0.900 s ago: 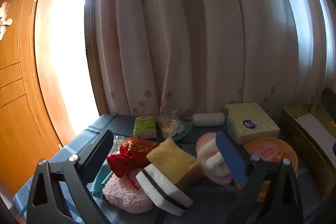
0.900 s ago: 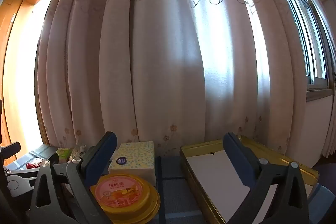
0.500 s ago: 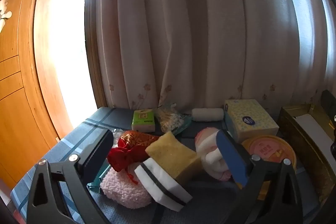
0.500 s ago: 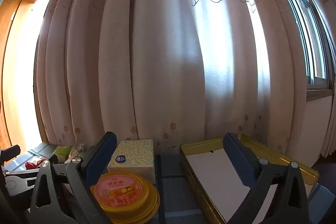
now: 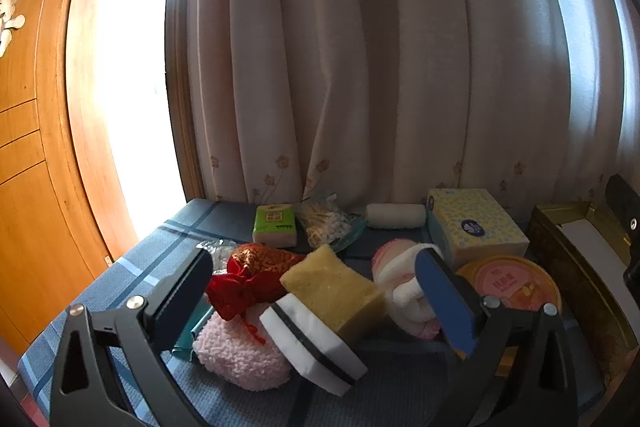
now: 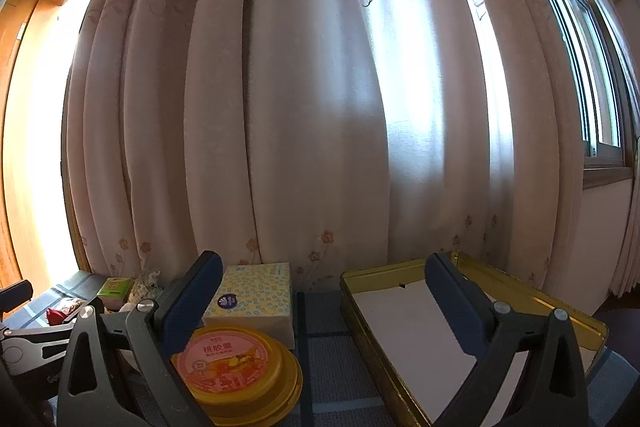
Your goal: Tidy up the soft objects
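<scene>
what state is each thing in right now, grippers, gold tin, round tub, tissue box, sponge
left gripper: open, holding nothing
right gripper: open, holding nothing
gold tin: lid off, only a white liner inside
round tub: lid on
tissue box: lying flat, looks unopened
yellow sponge: tilted, leaning on the white sponge

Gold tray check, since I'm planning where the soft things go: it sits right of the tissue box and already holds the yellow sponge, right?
Not quite. The gold tray sits right of the tissue box but holds only a white liner, per the right wrist view. The yellow sponge lies in the pile, per the left wrist view.
</scene>
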Demonstrator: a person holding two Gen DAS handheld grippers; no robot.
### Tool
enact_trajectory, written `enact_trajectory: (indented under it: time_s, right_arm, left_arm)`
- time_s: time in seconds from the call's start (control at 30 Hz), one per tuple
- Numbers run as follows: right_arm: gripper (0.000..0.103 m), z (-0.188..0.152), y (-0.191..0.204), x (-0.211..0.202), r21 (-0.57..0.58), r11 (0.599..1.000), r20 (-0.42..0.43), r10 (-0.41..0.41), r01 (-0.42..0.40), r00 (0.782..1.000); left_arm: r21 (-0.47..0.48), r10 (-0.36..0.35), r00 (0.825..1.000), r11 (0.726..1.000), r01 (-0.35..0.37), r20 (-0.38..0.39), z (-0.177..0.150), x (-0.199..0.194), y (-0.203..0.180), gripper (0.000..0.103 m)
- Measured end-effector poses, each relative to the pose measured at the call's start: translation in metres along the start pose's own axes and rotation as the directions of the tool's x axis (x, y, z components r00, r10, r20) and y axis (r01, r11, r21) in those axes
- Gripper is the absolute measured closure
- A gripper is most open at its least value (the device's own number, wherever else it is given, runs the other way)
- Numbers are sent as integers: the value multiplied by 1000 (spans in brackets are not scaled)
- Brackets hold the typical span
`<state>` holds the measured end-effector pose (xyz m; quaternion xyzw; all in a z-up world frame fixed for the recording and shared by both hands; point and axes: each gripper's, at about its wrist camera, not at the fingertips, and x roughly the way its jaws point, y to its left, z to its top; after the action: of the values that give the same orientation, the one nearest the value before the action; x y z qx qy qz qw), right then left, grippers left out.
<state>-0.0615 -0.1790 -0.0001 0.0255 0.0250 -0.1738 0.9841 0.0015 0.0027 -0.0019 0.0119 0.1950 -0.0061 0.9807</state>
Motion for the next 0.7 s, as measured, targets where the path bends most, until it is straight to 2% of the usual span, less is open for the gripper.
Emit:
enact_trajectory:
  time_s: [0.7]
  right_arm:
    - [1, 1, 1, 3, -4, 1000, -23, 1, -1, 1000]
  left_arm:
    - [-21, -6, 1000, 1000, 5, -30, -4, 0, 7, 1]
